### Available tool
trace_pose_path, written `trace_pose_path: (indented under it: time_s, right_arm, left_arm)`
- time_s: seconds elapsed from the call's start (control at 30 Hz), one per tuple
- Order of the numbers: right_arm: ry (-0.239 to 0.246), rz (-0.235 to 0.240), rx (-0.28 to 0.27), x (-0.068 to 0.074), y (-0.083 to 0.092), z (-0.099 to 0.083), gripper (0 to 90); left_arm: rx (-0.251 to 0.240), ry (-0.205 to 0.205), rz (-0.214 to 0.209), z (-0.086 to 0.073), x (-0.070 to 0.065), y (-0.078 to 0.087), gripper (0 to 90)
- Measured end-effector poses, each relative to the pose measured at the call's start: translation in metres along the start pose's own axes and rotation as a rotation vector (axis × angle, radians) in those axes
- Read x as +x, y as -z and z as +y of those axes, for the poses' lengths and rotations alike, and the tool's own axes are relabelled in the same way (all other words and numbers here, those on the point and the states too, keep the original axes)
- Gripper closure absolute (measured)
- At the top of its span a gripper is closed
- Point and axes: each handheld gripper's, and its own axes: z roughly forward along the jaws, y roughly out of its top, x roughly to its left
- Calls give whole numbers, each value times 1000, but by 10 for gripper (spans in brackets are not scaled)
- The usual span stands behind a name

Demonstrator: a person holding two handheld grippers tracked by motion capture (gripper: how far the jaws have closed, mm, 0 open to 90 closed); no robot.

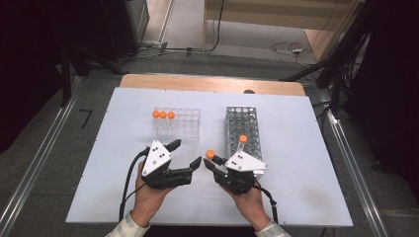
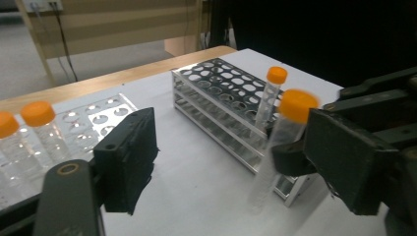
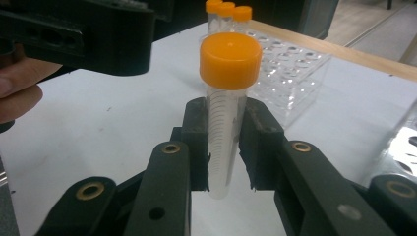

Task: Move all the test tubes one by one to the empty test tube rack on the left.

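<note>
High view: the right gripper (image 1: 211, 163) held an orange-capped tube (image 1: 211, 155) over the bench (image 1: 306, 197), left of the metal rack (image 1: 242, 129). Left gripper view: the left gripper (image 2: 236, 162) stood open, the tube between its jaws, untouched. Right gripper view: jaws clamped the tube upright.

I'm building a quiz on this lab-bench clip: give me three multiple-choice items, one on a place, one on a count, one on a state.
1. Where does the lone capped tube stand?
A. in the metal rack
B. in the clear rack
C. flat on the table

2. How many orange-capped tubes stand in the clear rack?
A. one
B. three
C. five

3. How is the right gripper?
A. open, nothing in it
B. shut on a rack
C. shut on the held tube

Answers: 1 A, it rises from the metal rack's near end; 2 B, three orange caps stand in a row; 3 C, both pads press the tube's sides.
</note>
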Motion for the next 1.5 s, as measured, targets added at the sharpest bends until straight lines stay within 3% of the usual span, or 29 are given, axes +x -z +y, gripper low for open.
trace_pose_path:
  time_s: [0.17, 0.33, 0.57, 0.97, 1.17, 1.23, 1.33, 1.5]
  right_arm:
    - [14, 25, 22, 11, -16, 0, 718]
    - [27, 42, 30, 18, -23, 1, 718]
    - [23, 50, 38, 19, -25, 1, 718]
    - [24, 52, 37, 19, -25, 1, 718]
    - [24, 57, 37, 18, -25, 0, 709]
    - [22, 71, 34, 18, -24, 0, 616]
    - [27, 79, 34, 19, -20, 2, 421]
    - [45, 87, 17, 14, 2, -1, 280]
  left_arm:
    - [8, 8, -37, -3, 0, -3, 332]
    - [20, 4, -46, -7, -1, -6, 385]
    - [17, -23, -47, -9, -5, -6, 641]
    - [25, -24, -51, -11, -4, -8, 691]
    - [28, -1, -79, -11, -1, -9, 698]
    - [29, 14, -94, -11, 1, -10, 702]
    - [15, 11, -76, -8, 2, -10, 704]
    - [-12, 37, -56, -3, 10, -6, 704]
